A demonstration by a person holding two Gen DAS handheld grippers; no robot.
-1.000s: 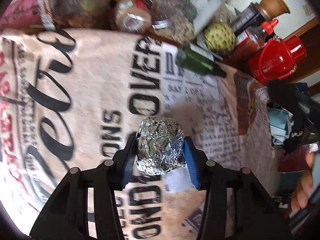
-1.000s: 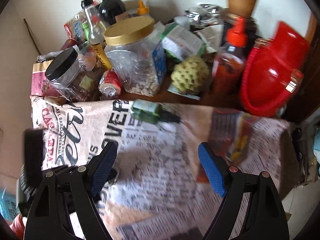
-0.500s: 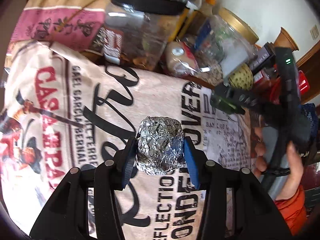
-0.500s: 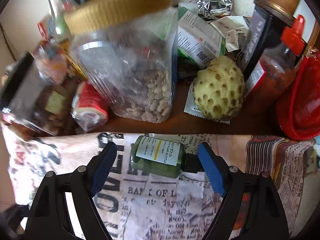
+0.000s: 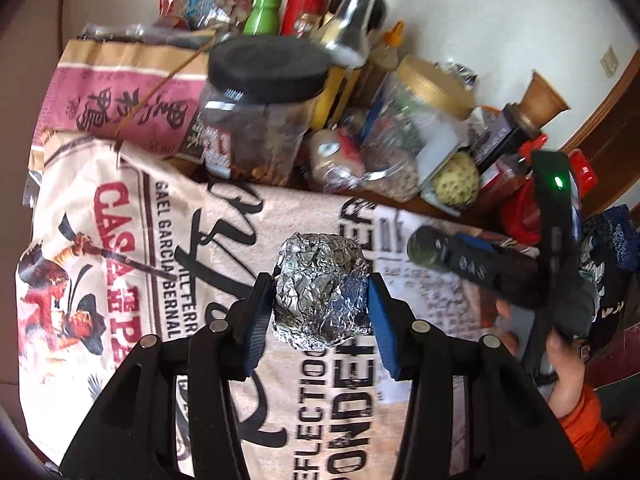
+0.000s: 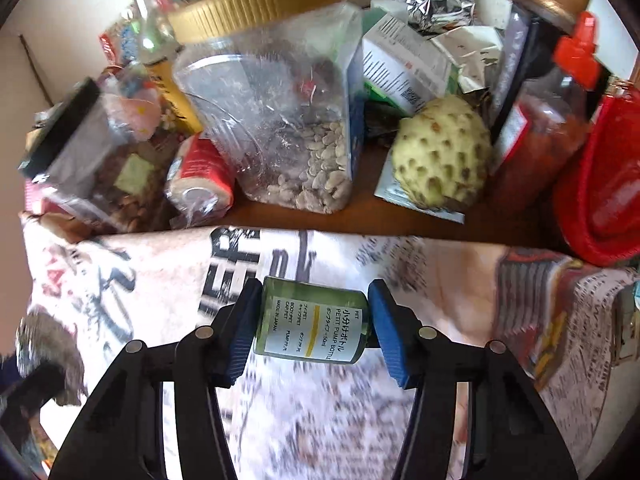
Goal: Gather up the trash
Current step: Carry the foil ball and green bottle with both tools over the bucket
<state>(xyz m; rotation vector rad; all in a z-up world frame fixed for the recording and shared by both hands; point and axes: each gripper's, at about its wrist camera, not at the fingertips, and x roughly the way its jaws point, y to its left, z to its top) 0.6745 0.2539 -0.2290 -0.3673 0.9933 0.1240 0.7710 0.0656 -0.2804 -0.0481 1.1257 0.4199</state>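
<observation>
From my left wrist camera I see the left gripper [image 5: 320, 312] clamped on a crumpled foil ball [image 5: 320, 290], both blue pads pressed against its sides, the ball held above the printed cloth [image 5: 132, 240] that covers the table. That view also gives me something the other cannot: the right gripper [image 5: 444, 254] from outside, a dark body with a green light, the person's hand [image 5: 560, 364] in an orange sleeve behind it, and the round end of the green bottle [image 5: 426, 248] at its tip. My right wrist camera shows the hold itself: the small green pump bottle [image 6: 310, 322] lies sideways between the blue pads, the left pad touching its flat base, the right pad at its neck end (I cannot tell if that pad presses the cap, which is hidden), jaws narrowed around it, just above the cloth. Beyond it this view shows what the left one blurs: a gold-lidded clear jar [image 6: 276, 120] with seeds at its bottom, a bumpy pale-green custard apple [image 6: 440, 160] on a paper scrap, a red-capped sauce bottle [image 6: 548, 120], a red plastic container [image 6: 604, 184] and loose crumpled foil [image 6: 438, 2] against the wall. The black-lidded jar [image 5: 260, 120] stands whole only in the left view
</observation>
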